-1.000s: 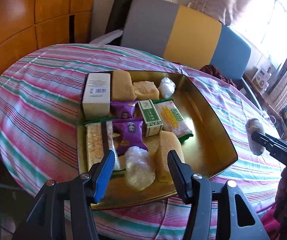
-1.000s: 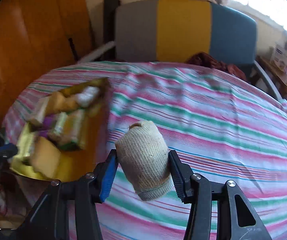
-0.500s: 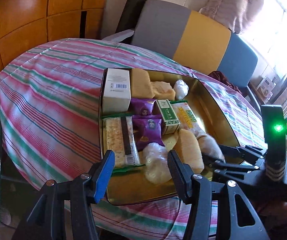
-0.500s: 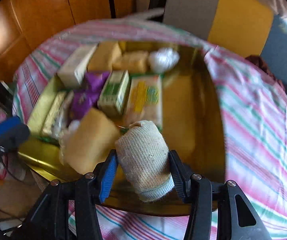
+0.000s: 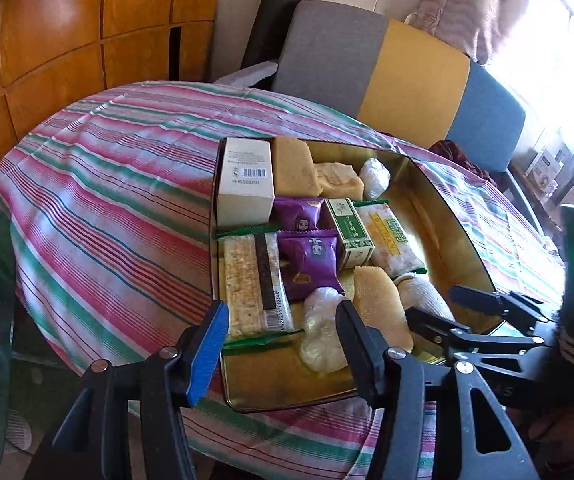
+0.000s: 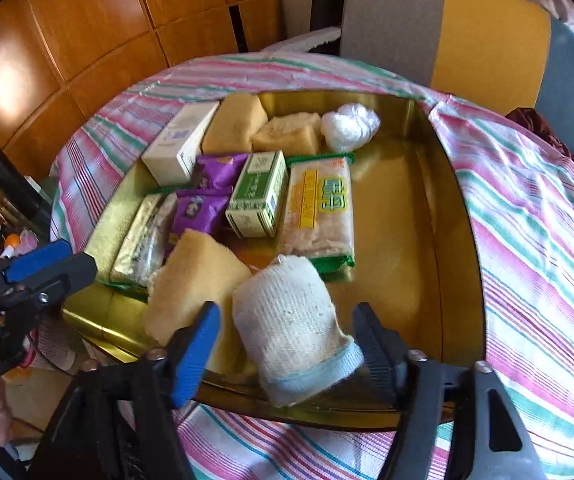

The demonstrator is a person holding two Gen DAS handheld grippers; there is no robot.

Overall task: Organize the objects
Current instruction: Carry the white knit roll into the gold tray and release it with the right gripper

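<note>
- Striped tablecloth in pink, green and white covers the round table.
- Chair back in grey, yellow and blue panels stands behind the table, upper centre.
- Orange wood wall panels fill the upper left.
- Bright window at upper right.

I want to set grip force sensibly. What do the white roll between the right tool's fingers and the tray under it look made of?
The roll looks like soft woven gauze or cotton cloth: a ribbed weave shows, with a pale blue hem, matte and slightly fuzzy. The tray looks like thin gold-coloured metal, probably tin: glossy, mirroring the packets and window light. The right tool stands open around the roll.
</note>
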